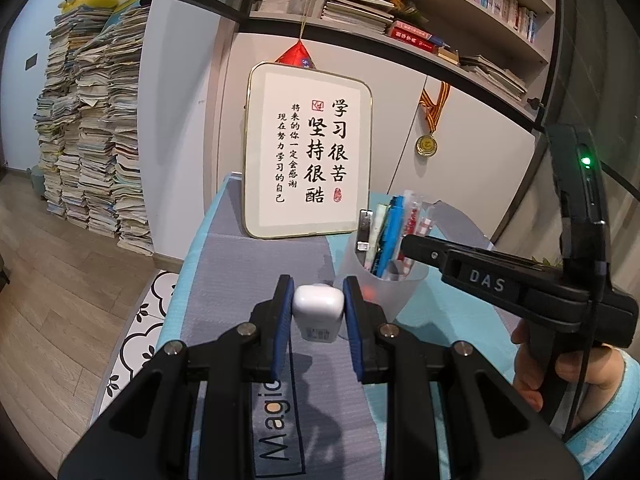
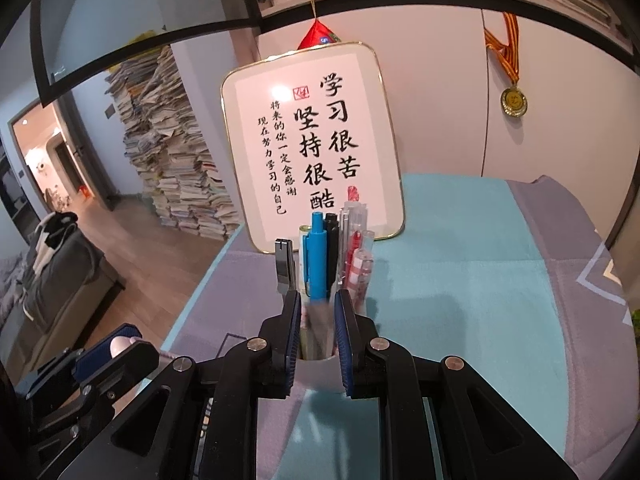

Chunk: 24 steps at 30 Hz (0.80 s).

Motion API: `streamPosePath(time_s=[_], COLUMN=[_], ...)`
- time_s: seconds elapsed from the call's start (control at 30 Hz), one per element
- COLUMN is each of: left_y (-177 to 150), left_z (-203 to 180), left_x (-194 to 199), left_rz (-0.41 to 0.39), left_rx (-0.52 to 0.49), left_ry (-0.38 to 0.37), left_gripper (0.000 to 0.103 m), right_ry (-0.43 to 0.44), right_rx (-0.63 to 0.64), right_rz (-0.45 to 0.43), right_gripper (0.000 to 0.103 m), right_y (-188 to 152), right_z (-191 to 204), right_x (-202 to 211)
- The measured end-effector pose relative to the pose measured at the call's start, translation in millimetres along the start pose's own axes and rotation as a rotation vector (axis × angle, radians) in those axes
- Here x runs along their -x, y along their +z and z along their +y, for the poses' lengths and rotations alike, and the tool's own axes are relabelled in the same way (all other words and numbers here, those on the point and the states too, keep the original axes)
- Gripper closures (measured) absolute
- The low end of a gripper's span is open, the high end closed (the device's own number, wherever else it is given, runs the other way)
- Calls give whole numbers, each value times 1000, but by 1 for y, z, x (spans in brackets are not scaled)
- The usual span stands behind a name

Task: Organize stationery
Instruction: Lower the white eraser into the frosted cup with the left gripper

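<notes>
Between my left gripper's [image 1: 316, 304] blue pads I have a white eraser [image 1: 318, 312] clamped, held above the grey-and-teal mat [image 1: 224, 264]. Just to its right stands the translucent cup [image 1: 384, 284] of pens, with the blue pen [image 2: 318, 260] among them. My right gripper [image 2: 318, 320] reaches over the cup's rim; its fingers stand close together, pens between them, but I cannot tell whether they pinch anything.

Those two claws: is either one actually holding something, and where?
Left claw grips a white eraser by its sides. Right claw clamps the pen cup by its rim.
</notes>
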<state>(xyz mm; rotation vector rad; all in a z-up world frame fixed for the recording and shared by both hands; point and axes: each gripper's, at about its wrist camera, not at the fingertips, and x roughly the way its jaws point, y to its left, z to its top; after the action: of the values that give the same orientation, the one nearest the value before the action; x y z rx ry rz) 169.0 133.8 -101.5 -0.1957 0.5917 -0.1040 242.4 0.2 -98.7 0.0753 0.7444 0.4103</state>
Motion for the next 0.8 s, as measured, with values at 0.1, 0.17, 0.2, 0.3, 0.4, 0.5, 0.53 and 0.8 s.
streamPosePath(time_s=[0.1, 0.17, 0.2, 0.3, 0.4, 0.5, 0.53, 0.8], left_y=[2, 6, 8, 18, 28, 41, 45, 53], left_z=[-4, -7, -9, -17, -23, -28, -30, -50], left_x=[0, 1, 1, 3, 3, -5, -8, -24], left_rz=[-2, -8, -12, -31, -32, -12, -5, 35], left_rx=[-6, -12, -15, -27, -33, -36, -39, -91], left_ry=[-12, -21, -25, -61, -104, -127, -129, -76], left_gripper=[80, 80, 80, 80, 80, 80, 80, 80], right_ry=[-8, -12, -14, -32, -49, -64, -67, -65], right_rx=[0, -8, -12, -23, -47, -74, -84, -141], right_rz=[-13, -31, -36, -45, -48, -46, -47, -63], right_gripper=[67, 64, 63, 63, 63, 63, 63, 63], right_y=[-3, -6, -8, -13, -18, -24, -26, -38], right_z=[-5, -11, -14, -24, -37, -51, -56, -86], right_x=[10, 19, 25, 36, 47, 55, 58, 72])
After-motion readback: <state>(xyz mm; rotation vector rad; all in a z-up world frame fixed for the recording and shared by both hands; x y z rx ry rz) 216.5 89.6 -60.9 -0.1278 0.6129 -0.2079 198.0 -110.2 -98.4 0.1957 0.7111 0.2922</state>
